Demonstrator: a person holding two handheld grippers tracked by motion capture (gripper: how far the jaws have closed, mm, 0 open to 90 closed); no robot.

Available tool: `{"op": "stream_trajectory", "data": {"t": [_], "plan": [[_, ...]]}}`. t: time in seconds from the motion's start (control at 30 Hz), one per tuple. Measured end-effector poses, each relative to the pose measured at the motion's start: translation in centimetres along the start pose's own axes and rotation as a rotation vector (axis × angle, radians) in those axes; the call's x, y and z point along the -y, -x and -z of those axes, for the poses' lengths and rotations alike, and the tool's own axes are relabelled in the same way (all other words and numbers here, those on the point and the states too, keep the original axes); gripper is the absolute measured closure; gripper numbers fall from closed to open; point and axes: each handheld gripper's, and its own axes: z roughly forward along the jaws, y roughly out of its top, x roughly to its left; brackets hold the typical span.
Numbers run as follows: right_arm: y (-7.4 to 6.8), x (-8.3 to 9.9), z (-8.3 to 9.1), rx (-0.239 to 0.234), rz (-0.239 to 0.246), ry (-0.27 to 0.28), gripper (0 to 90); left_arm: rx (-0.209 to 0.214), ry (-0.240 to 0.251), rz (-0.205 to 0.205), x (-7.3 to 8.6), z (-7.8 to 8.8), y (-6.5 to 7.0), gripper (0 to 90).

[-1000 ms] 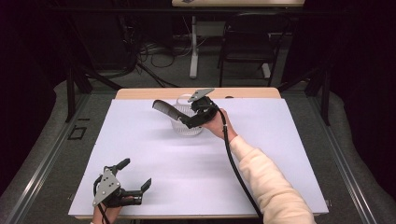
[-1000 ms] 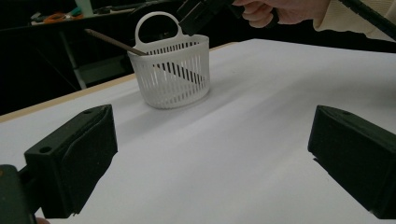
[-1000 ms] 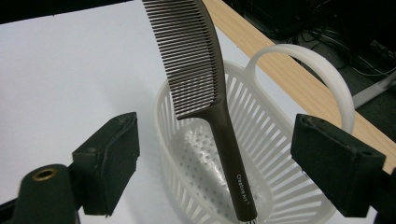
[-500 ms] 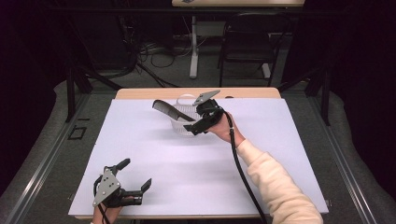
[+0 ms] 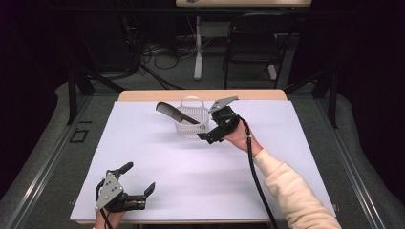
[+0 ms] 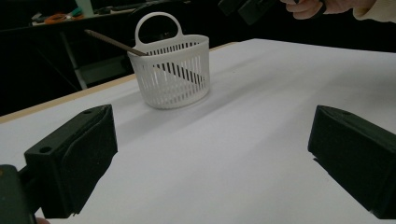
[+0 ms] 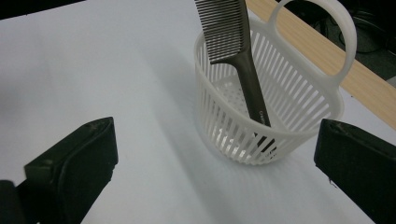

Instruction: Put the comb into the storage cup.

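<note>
A white slotted basket (image 5: 192, 125) with a loop handle stands on the far middle of the white table (image 5: 200, 181). A dark comb (image 5: 174, 113) leans in it, handle down, teeth end sticking out over the left rim. My right gripper (image 5: 206, 133) hovers just right of the basket, open and empty, apart from it. In the right gripper view the basket (image 7: 299, 107) and comb (image 7: 233, 42) sit between and beyond the wide jaws of the right gripper (image 7: 217, 140). My left gripper (image 5: 139, 177) is open and empty near the front left edge, and the left gripper view faces the basket (image 6: 170, 74).
A bare wooden strip (image 5: 143, 96) runs along the table's far edge behind the basket. Dark floor, cables, a chair (image 5: 248, 47) and a table leg lie beyond. A cable (image 5: 255, 176) trails from the right gripper along the sleeve.
My right gripper has drawn back from the basket, to the right and a little nearer. The comb stays leaning in the basket. The left gripper has not moved.
</note>
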Motion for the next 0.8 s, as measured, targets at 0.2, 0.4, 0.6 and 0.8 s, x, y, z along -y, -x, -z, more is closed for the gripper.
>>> {"op": "stream_trajectory", "data": {"t": [0.2, 0.4, 0.6, 0.8], "plan": [[-0.2, 1.0, 1.1, -0.002, -0.005, -0.005, 0.0, -0.001, 0.000, -0.001, 0.0, 0.0, 0.0, 1.3], [-0.2, 2.1, 1.8, -0.004, -0.009, -0.018, 0.0, -0.002, 0.001, -0.001, 0.0, 0.0, 0.0, 1.3], [-0.3, 3.3, 2.6, -0.006, -0.022, -0.025, 0.0, -0.002, 0.000, 0.001, 0.0, 0.0, 0.1, 1.3], [-0.4, 4.5, 3.4, -0.001, -0.026, -0.030, 0.0, -0.001, 0.001, 0.000, 0.0, 0.0, 0.1, 1.3]]}}
